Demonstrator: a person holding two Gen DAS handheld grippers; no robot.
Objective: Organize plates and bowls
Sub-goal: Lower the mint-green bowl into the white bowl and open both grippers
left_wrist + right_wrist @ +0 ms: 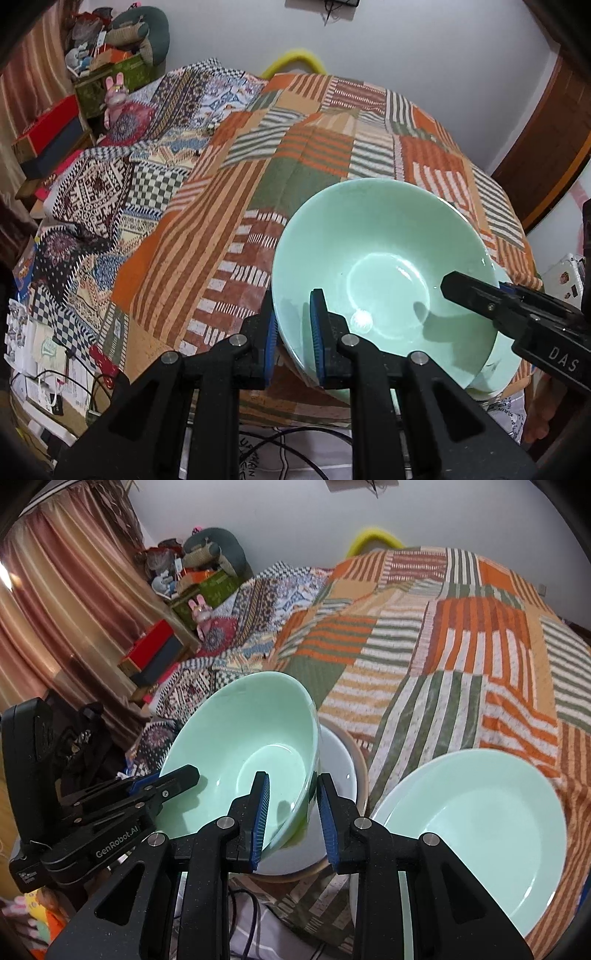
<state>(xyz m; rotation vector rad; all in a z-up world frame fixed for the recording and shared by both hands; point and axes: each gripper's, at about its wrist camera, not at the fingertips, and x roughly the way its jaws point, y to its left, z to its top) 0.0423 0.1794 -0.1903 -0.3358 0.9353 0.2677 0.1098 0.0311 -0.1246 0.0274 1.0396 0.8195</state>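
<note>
**Green bowl held tilted over a second bowl**

The left gripper point(293, 332) and right gripper point(291, 812) each pinch opposite rims of the glossy mint-green ceramic bowl point(243, 746), one pad inside, one outside. The bowl tilts, its opening facing up and toward the right wrist camera, above a white tan-rimmed bowl point(338, 753) on the striped patchwork bedspread point(461, 646). A mint-green plate point(476, 834) lies just beside, to the right.
</note>
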